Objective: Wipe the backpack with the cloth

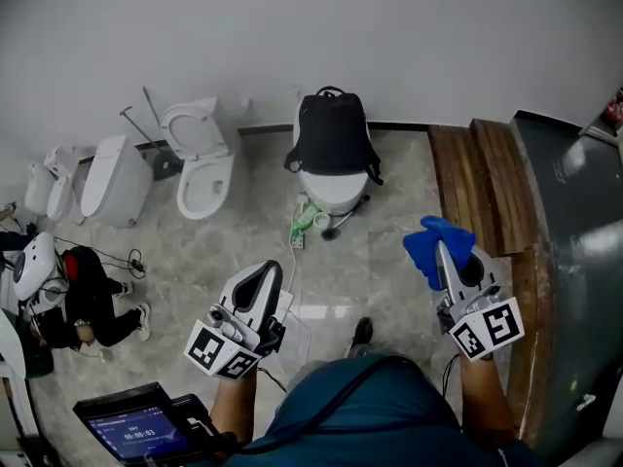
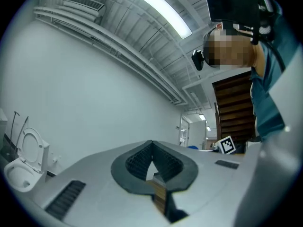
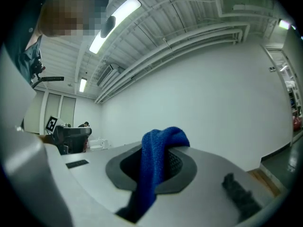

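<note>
1. The right hand-held gripper [image 1: 443, 261] is clamped on the blue cloth [image 1: 435, 243], which bunches over the jaw tips and hangs down between them.
2. The left hand-held gripper [image 1: 261, 282] has its jaws closed together, with nothing between them.
3. Both are held over the marbled floor [image 1: 389, 212], well apart from the black backpack [image 1: 331, 129].
4. The backpack stands upright on a white toilet [image 1: 331, 191] against the wall [image 1: 409, 37].
</note>
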The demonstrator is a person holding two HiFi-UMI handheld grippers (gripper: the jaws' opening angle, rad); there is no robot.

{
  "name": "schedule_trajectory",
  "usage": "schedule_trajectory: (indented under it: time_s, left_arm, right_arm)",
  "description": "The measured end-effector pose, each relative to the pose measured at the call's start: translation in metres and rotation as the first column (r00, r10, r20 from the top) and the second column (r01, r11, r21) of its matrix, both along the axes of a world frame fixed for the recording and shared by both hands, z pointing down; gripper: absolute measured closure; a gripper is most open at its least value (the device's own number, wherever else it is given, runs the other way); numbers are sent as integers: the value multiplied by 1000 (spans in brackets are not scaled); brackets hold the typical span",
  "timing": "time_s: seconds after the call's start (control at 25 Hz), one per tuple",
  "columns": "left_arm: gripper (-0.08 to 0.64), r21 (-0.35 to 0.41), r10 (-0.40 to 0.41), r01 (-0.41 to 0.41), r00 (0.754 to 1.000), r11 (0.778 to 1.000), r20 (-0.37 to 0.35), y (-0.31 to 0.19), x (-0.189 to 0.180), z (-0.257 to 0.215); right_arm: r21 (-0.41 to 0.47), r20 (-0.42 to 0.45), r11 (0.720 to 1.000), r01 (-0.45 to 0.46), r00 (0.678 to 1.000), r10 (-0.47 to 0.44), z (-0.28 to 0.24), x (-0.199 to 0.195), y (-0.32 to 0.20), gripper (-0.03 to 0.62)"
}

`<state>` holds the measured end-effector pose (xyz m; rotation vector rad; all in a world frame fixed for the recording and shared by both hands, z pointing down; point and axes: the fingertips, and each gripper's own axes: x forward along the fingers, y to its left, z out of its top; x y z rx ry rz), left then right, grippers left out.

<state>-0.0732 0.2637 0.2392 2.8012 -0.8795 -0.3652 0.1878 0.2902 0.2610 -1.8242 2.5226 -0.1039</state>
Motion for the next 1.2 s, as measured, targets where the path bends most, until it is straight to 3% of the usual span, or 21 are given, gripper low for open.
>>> schedule_trajectory:
  time_s: [0.24, 0.56, 0.76, 1.04, 1.2]
  left_arm:
    - [557, -6, -17, 17, 999, 1000, 41, -49, 39, 6]
    - [557, -8, -30, 31, 998, 1000, 52, -135, 63, 11]
    - [557, -4, 8, -8, 1000, 1000, 2, -207, 75, 18]
    - [557, 26, 62, -63, 997, 998, 47, -352, 76, 35]
    - [557, 60, 105, -108, 993, 992, 57, -372, 78, 31]
  right_arm:
    - [7, 39, 1000, 30, 999, -31, 12, 34, -67, 563]
    - [-15, 36, 999, 29, 999, -29, 23, 57, -160, 563]
    - [-38, 2, 999, -4, 1000, 4, 40, 65, -230, 563]
    - [-60, -45, 996, -67, 997, 65, 62, 66, -360, 563]
    - [-17, -41, 993, -113, 993, 112, 67, 69, -376, 563]
